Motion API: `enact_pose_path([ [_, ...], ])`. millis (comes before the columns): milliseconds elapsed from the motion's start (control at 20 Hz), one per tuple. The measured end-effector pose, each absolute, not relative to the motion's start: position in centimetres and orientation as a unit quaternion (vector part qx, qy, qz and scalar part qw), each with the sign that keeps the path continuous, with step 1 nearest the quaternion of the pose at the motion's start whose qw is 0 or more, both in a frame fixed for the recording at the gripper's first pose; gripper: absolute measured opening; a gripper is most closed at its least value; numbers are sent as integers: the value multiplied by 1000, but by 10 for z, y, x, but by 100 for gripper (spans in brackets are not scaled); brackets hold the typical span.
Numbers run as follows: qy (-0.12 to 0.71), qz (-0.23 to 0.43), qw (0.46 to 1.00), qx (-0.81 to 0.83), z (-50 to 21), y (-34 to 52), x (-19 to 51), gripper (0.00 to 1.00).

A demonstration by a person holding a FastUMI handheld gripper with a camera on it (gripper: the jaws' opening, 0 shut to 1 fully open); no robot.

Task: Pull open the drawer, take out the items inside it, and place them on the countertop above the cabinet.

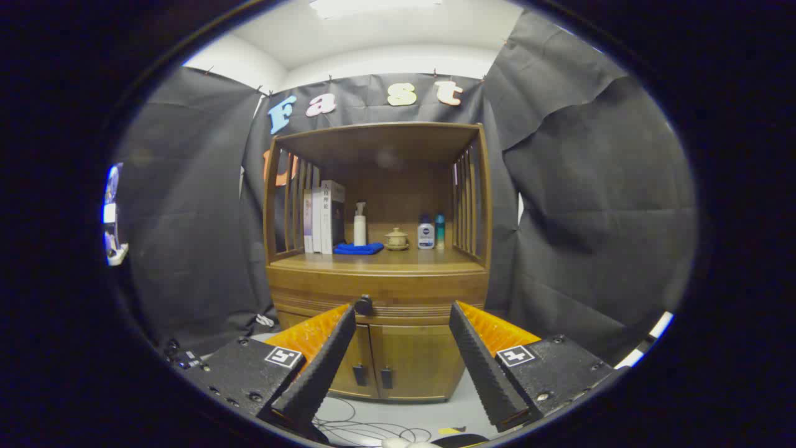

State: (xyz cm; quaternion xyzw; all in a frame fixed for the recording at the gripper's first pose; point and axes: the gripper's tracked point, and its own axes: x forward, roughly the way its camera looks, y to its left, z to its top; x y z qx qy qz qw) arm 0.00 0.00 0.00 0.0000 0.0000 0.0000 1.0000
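A wooden cabinet (378,283) stands ahead against the black cloth wall. Its drawer (404,297) sits closed under the countertop (385,260), with a dark round knob (363,305) just above my left fingertip. My gripper (403,317) is open, its fingers spread wide with nothing between them, some way short of the cabinet front. Whatever lies inside the drawer is hidden.
On the countertop stand books (323,216), a white pump bottle (359,225), a folded blue cloth (358,248), a small lidded pot (396,239) and two small bottles (431,232). Two lower doors (398,364) are closed. Cables (367,429) lie on the floor below.
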Motion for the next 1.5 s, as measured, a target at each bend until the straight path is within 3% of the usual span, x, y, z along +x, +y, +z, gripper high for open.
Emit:
enact_pose_path([
  [1050,8,-9,1000,27,-22,7,-22,99],
  [1500,-1,-9,1000,24,0,10,33,99],
])
